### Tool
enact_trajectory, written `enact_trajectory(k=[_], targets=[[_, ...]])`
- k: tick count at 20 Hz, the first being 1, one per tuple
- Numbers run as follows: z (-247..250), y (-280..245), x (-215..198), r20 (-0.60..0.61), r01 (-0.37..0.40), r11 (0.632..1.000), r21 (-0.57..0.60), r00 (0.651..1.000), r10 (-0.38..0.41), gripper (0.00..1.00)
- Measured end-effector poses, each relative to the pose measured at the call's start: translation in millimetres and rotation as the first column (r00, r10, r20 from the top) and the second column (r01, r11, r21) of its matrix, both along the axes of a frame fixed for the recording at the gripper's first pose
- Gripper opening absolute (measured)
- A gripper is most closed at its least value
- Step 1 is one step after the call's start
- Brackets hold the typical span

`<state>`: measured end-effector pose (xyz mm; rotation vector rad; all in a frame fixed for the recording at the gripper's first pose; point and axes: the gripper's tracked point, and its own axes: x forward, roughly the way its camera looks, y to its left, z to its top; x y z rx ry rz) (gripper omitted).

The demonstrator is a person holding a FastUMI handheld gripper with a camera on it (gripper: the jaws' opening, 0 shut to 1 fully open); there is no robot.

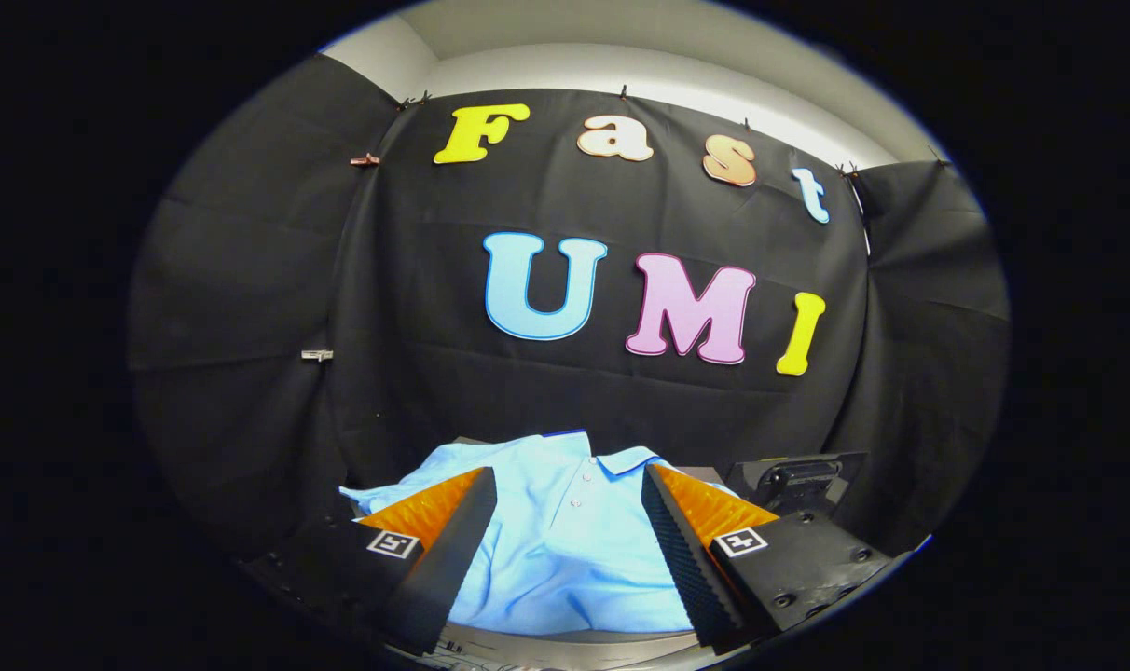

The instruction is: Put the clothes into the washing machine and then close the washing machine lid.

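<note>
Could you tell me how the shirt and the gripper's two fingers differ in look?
The shirt is pale blue, soft and rumpled, lying flat; the fingers are stiff black wedges with orange sides. The shirt carries buttons and a collar; the fingers carry ribbed pads. The gripper stands open, the shirt between them.

The tool (570, 508) hangs over the near edge of the table (565, 645) with its two fingers (453, 540) spread wide apart, touching nothing. A shirt (565, 540) lies spread on the table, between the fingers and just ahead of them, its collar (612, 458) on the far side and its buttoned front facing up. One sleeve (378, 496) reaches out past the tool's left finger. Beyond the right finger, beside the shirt's far right corner, stands a dark machine part (798, 477); what it is cannot be told. The booth's cloth wall (388, 280) rises behind everything.
</note>
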<state>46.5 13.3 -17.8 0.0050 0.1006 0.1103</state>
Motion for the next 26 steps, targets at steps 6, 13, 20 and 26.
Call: enact_trajectory(k=[6, 13, 20, 26], targets=[[-20, -10, 41, -0.133, -0.007, 1.000, 0.001, 0.991, 0.007, 0.99], [-56, -1, 76, -0.301, -0.054, 0.998, -0.014, 0.952, 0.048, 0.99], [-104, 6, 88, -0.525, -0.031, 0.998, 0.052, 0.850, 0.054, 1.00], [-124, 7, 87, -0.596, -0.080, 0.996, 0.028, 0.799, 0.081, 1.00]])
